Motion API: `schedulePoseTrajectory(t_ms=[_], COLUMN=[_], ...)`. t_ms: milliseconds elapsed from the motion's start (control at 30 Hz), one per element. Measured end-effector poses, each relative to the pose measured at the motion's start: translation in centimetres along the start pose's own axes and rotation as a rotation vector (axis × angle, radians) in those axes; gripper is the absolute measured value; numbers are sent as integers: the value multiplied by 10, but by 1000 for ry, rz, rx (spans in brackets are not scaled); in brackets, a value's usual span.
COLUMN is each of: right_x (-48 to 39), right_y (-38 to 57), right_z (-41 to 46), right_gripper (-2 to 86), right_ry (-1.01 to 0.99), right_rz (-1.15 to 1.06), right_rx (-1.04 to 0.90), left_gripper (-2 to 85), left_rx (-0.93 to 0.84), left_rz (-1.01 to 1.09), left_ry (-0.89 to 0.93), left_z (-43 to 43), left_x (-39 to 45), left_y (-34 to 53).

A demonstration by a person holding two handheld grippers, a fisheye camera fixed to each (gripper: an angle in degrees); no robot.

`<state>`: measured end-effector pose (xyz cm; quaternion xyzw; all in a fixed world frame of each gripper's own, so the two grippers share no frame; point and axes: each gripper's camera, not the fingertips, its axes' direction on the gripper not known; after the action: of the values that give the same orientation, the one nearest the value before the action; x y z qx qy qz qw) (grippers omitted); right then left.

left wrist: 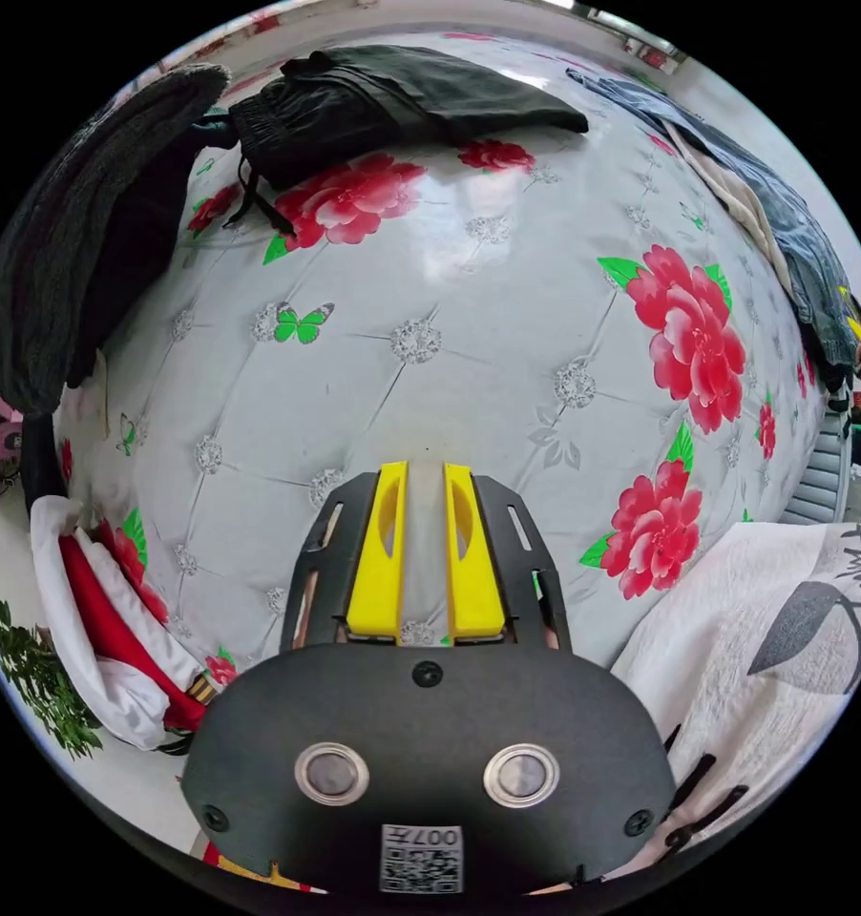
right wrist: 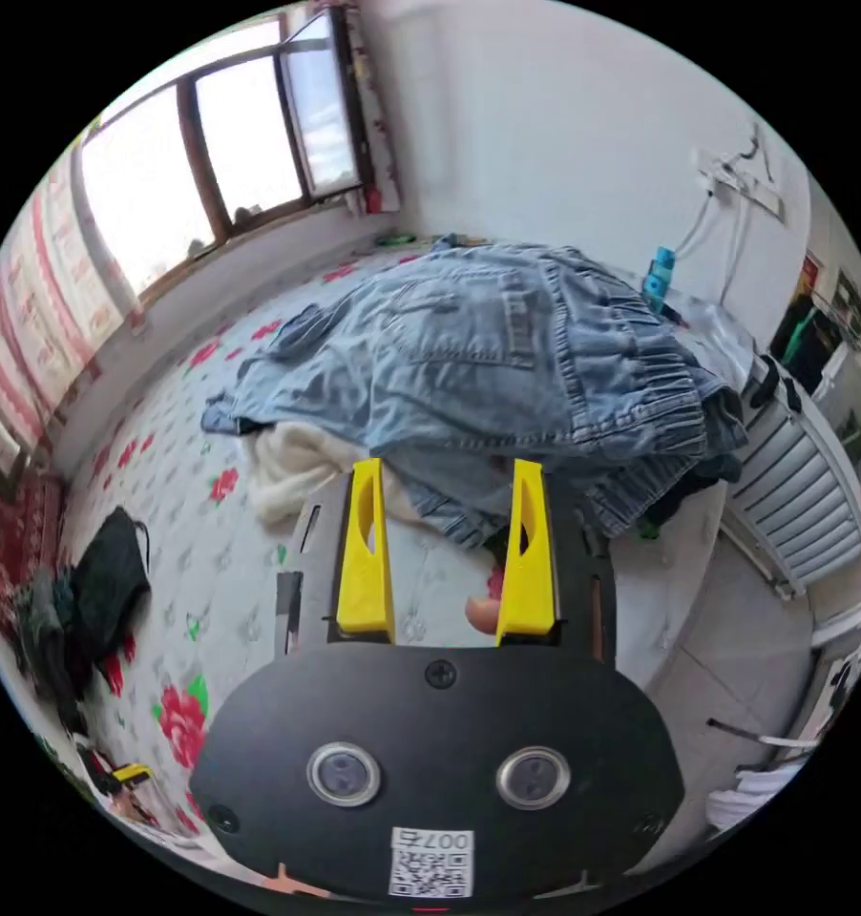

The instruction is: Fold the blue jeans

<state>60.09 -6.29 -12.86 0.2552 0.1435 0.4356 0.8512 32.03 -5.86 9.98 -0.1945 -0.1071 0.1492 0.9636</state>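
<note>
**Jeans not yet in hand, heaped with other clothes**

In the right gripper view, the crumpled light-blue denim jeans [right wrist: 507, 372] fill the centre and upper right of the frame, heaped on the white quilted bed cover printed with red flowers [right wrist: 211, 534]. The right gripper [right wrist: 447, 482] points at the near edge of the heap with its yellow jaws spread wide and nothing between them. A cream fleecy garment [right wrist: 297, 468] pokes out from under the denim at centre left, and a dark piece of clothing [right wrist: 707, 477] hangs below the jeans at the right edge of the bed.

In the left gripper view, the left gripper [left wrist: 425, 477] sits low in the centre of the frame above a bare stretch of the cover, its jaws only a narrow gap apart and holding nothing. The jeans lie far off at the upper right of that frame, well apart from this gripper. A folded black garment [left wrist: 392, 105] rests at the top.

The main risk seems to be a mixed grab: a bite at the heap's near edge could catch the cream garment along with the denim and drag both out. The jeans are bunched, so a jaw may close on several layers and leave the legs twisted. A pull toward the bed's edge could also tip the hanging dark clothing to the floor.
</note>
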Motion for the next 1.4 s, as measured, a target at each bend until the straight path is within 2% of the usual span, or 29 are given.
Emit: schedulePoseTrajectory(t_ms=[267,367,467,533,600,733,867,1033,1100,1133,1200,1267,1333,1400], right_x=[64,54,32,25,19,-15,-97,-237,-306,-323,-383,-421,-455,-470], right_y=[-73,-82,-70,-51,-15,48,127,266,347,367,441,489,524,540], right_z=[54,56,42,20,-21,-80,-126,-164,-180,-181,-188,-198,-216,-241], right_gripper=[129,103,51,20,7,0,-2,-2,-2,-2,-2,-2,-2,0], right_ry=[-25,48,145,103,-37,-242,-403,-540,-671,-707,-914,-1037,-1044,-942], right_rz=[256,229,78,59,92,36,-159,-524,-739,-777,-824,-830,-998,-1155], right_rx=[-141,-181,-193,-125,3,85,-64,-312,-431,-483,-664,-742,-774,-683], left_gripper=[57,56,57,57,56,47,0,-9,-9,-9,-8,-6,-1,11], left_rx=[8,-21,-46,-47,-31,95,139,224,254,274,290,311,328,346], left_rz=[-35,-44,-42,-57,-69,-182,-281,-109,-62,-38,-18,-14,-39,-77], left_ry=[-42,-58,-63,-56,-53,-61,-48,139,188,217,241,251,250,257], left_z=[-11,-13,-13,-13,-12,-9,-5,-14,-19,-21,-24,-26,-27,-26], left_x=[10,12,10,7,4,0,6,25,30,32,32,22,6,-14], left_y=[-3,-8,-11,-9,-4,25,41,51,61,70,85,109,129,149])
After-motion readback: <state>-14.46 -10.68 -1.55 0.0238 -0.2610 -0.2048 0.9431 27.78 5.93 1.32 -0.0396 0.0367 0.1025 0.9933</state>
